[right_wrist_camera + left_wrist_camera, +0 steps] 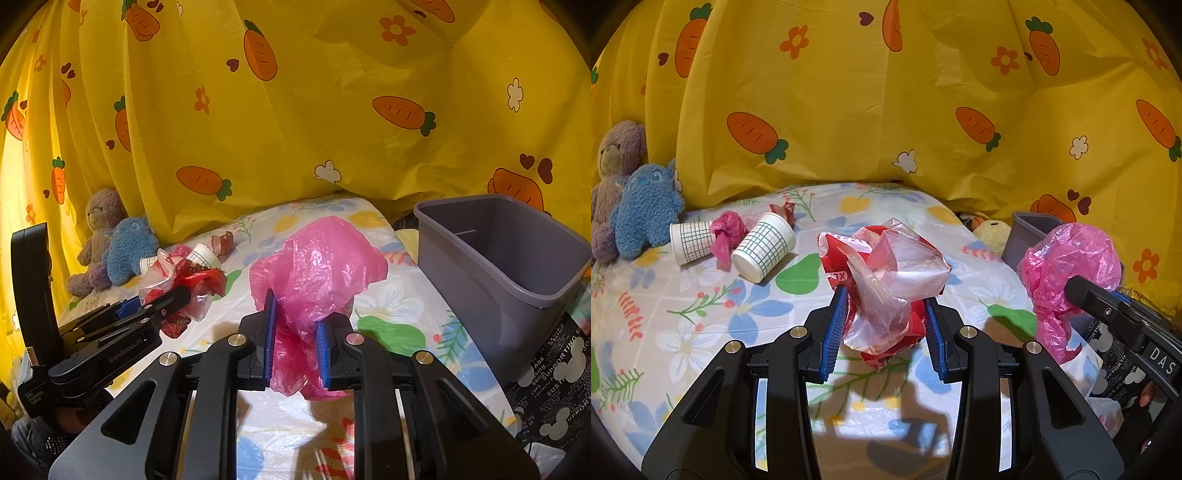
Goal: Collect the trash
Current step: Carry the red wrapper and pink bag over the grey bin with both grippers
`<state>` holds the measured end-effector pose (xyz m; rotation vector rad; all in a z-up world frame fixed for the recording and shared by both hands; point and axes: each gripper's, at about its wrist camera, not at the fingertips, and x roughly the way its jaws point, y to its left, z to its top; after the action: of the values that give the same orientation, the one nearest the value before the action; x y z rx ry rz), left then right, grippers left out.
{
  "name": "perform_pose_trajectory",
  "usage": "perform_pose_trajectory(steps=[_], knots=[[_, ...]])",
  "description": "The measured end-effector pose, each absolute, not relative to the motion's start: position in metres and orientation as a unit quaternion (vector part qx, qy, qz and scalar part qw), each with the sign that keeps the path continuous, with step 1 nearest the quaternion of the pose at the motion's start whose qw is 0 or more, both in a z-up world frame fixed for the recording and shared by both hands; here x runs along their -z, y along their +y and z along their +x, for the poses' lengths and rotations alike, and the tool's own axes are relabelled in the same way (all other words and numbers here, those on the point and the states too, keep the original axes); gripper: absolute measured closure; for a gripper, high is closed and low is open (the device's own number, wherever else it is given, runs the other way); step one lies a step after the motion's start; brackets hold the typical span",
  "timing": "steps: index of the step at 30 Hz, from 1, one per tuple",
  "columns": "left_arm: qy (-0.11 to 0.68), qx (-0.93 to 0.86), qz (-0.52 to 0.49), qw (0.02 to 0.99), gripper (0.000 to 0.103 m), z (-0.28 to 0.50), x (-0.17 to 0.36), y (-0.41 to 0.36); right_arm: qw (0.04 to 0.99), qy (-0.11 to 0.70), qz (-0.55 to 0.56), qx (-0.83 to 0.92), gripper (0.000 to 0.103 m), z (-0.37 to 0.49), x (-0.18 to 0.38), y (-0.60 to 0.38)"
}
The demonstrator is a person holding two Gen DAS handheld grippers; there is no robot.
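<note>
My left gripper (884, 315) is shut on a crumpled red wrapper with clear plastic (886, 273), held above the flowered sheet (701, 332). The same bundle (177, 284) shows at the left of the right wrist view, in the left gripper (166, 306). My right gripper (295, 339) is shut on a crumpled pink plastic bag (317, 266); that pink bag (1067, 273) hangs at the right of the left wrist view. A grey plastic bin (517, 266) stands at the right, its inside showing bare walls. Two gridded paper cups (764, 245) (690, 242), a small pink bag (726, 232) and a red wrapper scrap (785, 211) lie at the far left.
A brown teddy bear (613, 173) and a blue plush toy (646, 214) sit at the far left against the yellow carrot-print curtain (886, 110). A yellow plush (991, 232) lies beside the bin (1030, 232). A black printed cloth (554, 376) lies under the bin at the right.
</note>
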<state>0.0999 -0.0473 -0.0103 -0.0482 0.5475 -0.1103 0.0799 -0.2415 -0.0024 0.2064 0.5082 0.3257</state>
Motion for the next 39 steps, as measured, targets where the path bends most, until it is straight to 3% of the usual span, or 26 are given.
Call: perform_pose_trajectory(steps=[27,39], knots=[[0.249,0.188,0.045,0.949,0.064,0.158,-0.025,-0.181,0.976,0.176,0.126,-0.036,0.082,0.093,-0.029,-0.349],[0.250,0.258,0.036,0.932,0.064,0.186,-0.026,-0.240,0.973,0.187,0.129,0.030,0.082,0.123,-0.005,-0.391]])
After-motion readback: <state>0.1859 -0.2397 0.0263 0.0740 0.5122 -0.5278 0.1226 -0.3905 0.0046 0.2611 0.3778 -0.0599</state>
